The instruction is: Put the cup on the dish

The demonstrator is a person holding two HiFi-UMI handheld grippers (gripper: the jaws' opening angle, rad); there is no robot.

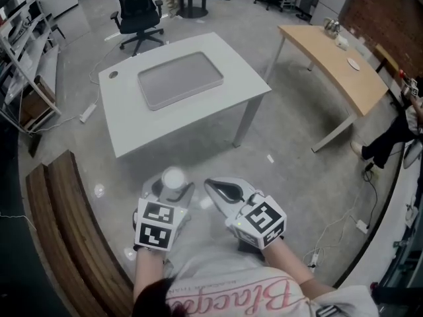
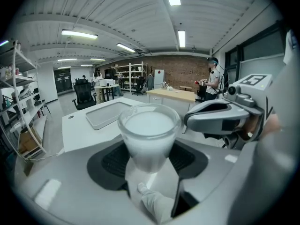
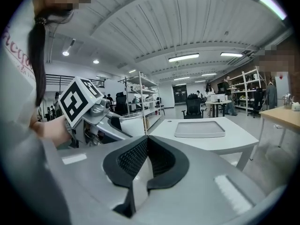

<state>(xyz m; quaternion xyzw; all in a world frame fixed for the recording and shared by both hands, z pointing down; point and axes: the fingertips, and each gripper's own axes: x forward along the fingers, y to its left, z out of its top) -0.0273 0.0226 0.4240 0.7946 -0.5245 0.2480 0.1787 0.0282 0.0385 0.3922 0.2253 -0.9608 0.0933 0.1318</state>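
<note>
A frosted white cup (image 1: 173, 179) stands upright between the pads of my left gripper (image 1: 170, 191), which is shut on its lower body. In the left gripper view the cup (image 2: 149, 135) fills the middle, its rim above the jaws. My right gripper (image 1: 221, 191) hovers just right of it, jaws shut and empty, the pads meeting at the tip (image 3: 147, 146). The dish is a shallow grey tray (image 1: 180, 79) lying on a white table (image 1: 231, 61) well ahead of both grippers. Both grippers are held close to the person's body, away from the table.
A curved wooden bench (image 1: 66, 230) runs along the left. Behind the table stands a black office chair (image 1: 137, 12). A wooden desk (image 1: 337, 61) is at the right, with a seated person (image 1: 396, 131) beyond it. Metal shelving (image 1: 26, 51) lines the left wall.
</note>
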